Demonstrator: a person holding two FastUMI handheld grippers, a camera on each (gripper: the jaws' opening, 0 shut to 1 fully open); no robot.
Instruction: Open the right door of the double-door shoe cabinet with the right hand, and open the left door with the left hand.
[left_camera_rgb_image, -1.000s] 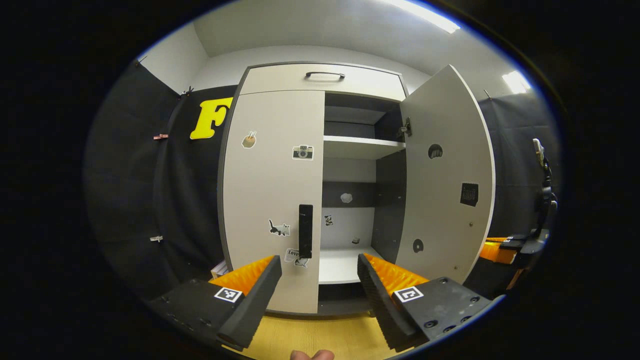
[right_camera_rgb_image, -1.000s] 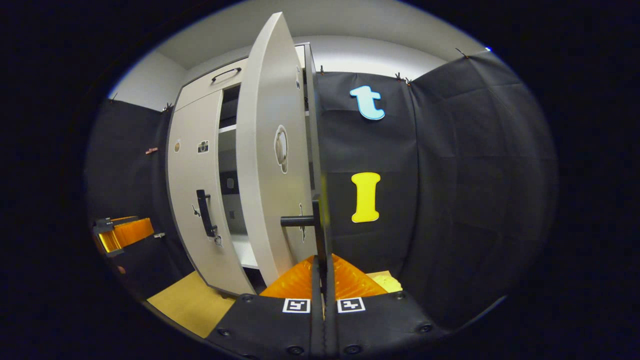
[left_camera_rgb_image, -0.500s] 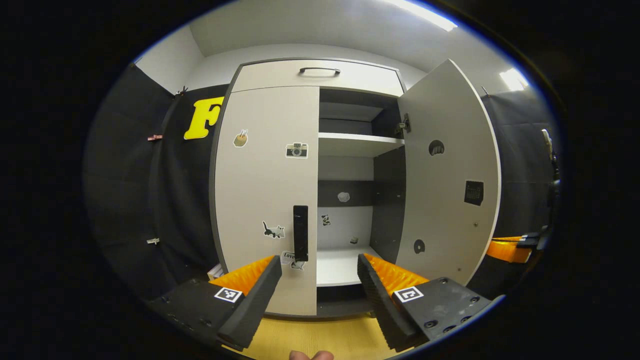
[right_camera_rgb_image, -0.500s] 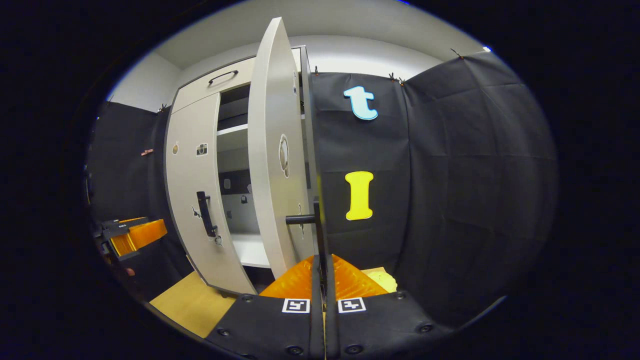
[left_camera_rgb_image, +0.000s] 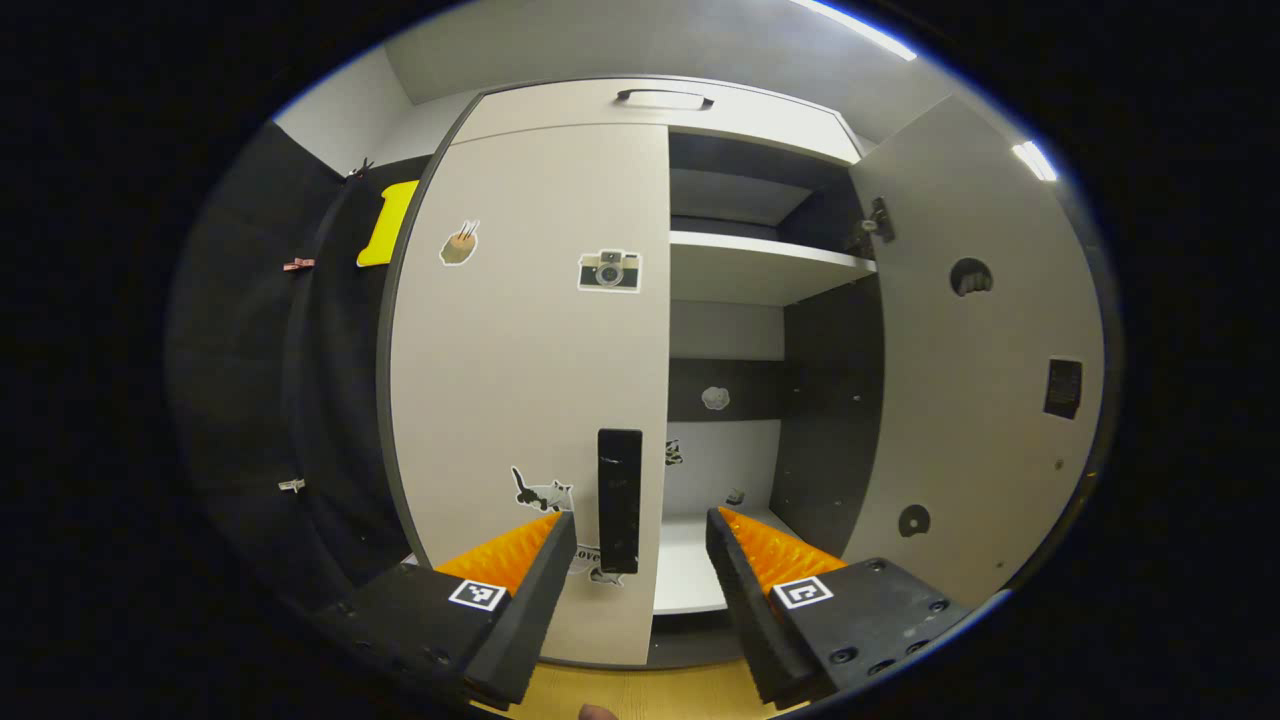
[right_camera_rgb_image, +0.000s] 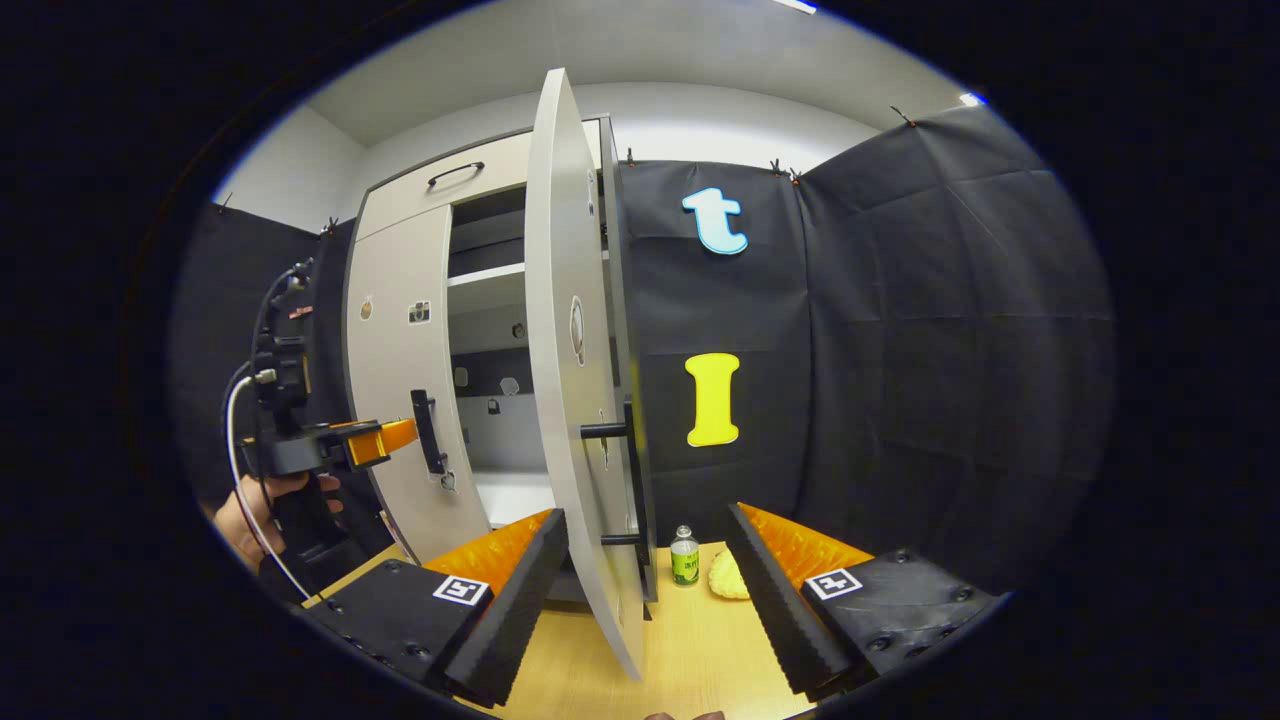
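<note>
The left gripper (left_camera_rgb_image: 637, 560) is held wide open, with nothing gripped; the black handle (left_camera_rgb_image: 619, 499) of the closed left door (left_camera_rgb_image: 530, 350) is seen between its 2 fingers, and whether either finger touches it cannot be told. In the right gripper view this gripper (right_camera_rgb_image: 385, 437) is seen just beside that handle (right_camera_rgb_image: 428, 432), carried by a hand (right_camera_rgb_image: 262, 510).

The right gripper (right_camera_rgb_image: 650, 570) is likewise spread wide and holds nothing. The edge of the right door (right_camera_rgb_image: 575, 380), swung well out from the cabinet (left_camera_rgb_image: 650, 110), stands between its fingers, as does its black handle (right_camera_rgb_image: 632, 470), with no contact visible.

Stickers are seen on the left door: a camera (left_camera_rgb_image: 609, 270), a cat (left_camera_rgb_image: 540, 491), and a cup (left_camera_rgb_image: 459, 243). A partly hidden sticker (left_camera_rgb_image: 585, 556) by the handle carries writing too obscured to read.

A small bottle (right_camera_rgb_image: 684, 556) with a green label, too small to read, stands on the wooden floor (right_camera_rgb_image: 690, 650) beside a yellow object (right_camera_rgb_image: 724, 575).
</note>
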